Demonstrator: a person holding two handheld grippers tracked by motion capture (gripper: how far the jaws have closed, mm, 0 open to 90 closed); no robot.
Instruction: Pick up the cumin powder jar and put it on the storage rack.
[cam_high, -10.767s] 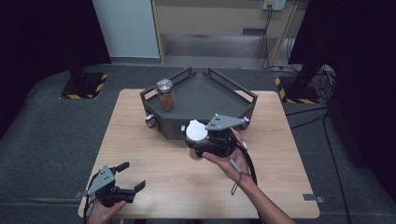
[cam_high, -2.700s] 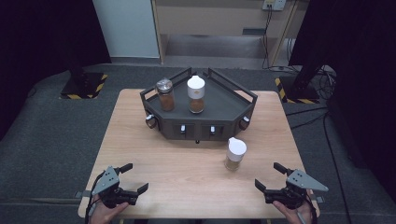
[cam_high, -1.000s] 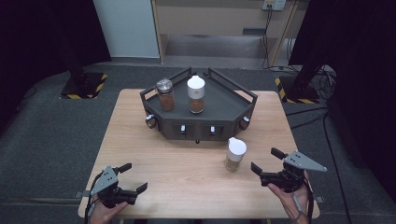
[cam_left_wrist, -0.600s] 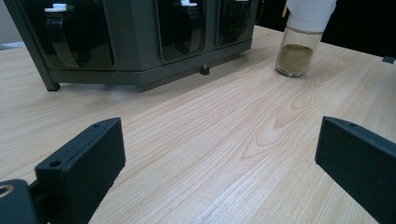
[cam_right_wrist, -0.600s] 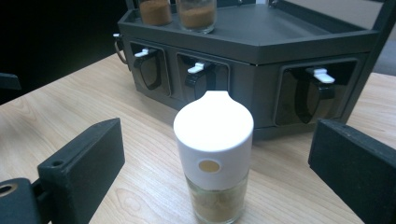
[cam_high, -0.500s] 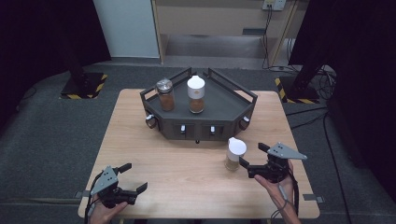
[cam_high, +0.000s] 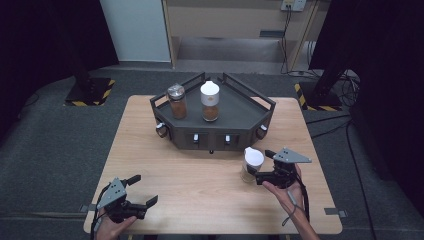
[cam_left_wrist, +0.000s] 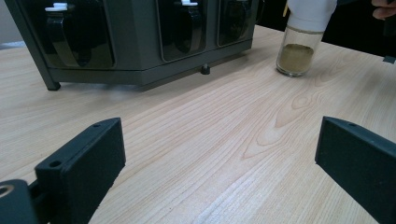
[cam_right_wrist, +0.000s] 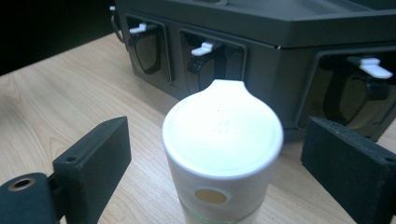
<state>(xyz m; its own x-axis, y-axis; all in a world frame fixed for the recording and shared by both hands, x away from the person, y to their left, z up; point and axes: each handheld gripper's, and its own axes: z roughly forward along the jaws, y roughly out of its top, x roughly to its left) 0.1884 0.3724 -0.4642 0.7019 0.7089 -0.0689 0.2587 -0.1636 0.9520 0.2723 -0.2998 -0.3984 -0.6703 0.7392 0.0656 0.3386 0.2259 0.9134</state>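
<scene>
A glass jar (cam_high: 251, 165) with a white cap and brownish powder stands on the wooden table (cam_high: 200, 185), just in front of the dark rack (cam_high: 240, 107). My right gripper (cam_high: 261, 166) lies level at the jar's right side. In the right gripper view its jaws flank the jar (cam_right_wrist: 222, 140) with a gap on each side; they have just been closing and do not touch it. My left gripper (cam_high: 144, 189) rests open near the front left edge with nothing between its jaws. From the left gripper view the jar (cam_left_wrist: 301, 46) stands far off.
On the rack stand a metal-lidded jar (cam_high: 177, 101) and a white-capped jar (cam_high: 210, 101). Small levers with white tips line the rack's front face (cam_right_wrist: 205, 49). Bare wood (cam_left_wrist: 210, 140) lies between my left gripper and the rack.
My right gripper has moved left across the table up to the jar, which now stands between its jaws, and the jaws have narrowed. The left gripper has stayed still.
</scene>
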